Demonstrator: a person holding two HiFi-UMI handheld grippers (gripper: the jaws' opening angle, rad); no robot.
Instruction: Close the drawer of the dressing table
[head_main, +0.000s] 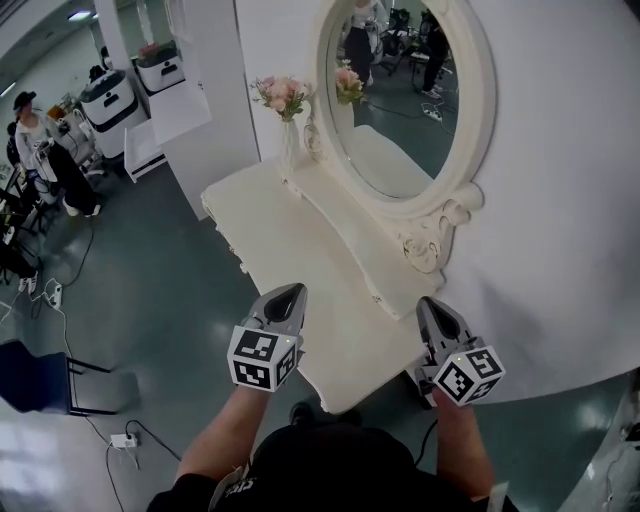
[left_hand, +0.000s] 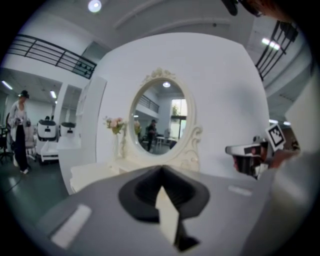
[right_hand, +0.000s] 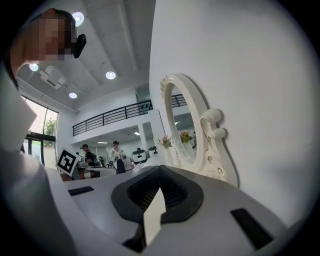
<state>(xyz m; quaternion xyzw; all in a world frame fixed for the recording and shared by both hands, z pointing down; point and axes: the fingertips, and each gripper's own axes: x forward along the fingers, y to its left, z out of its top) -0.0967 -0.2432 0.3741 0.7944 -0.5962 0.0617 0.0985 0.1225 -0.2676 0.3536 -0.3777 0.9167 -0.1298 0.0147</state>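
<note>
Hovering over the dressing table (head_main: 300, 262), left gripper (head_main: 287, 296) and right gripper (head_main: 431, 306) are both holding jaws together, gripping nothing

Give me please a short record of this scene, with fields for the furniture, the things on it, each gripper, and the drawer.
furniture: white dressing table with oval mirror
on the table: vase of pink flowers, at the far end beside the mirror
left gripper: jaws together, nothing between them, above the table's near end
right gripper: jaws together, empty, above the near end on the mirror side
drawer: none seen standing out in the head view
</note>
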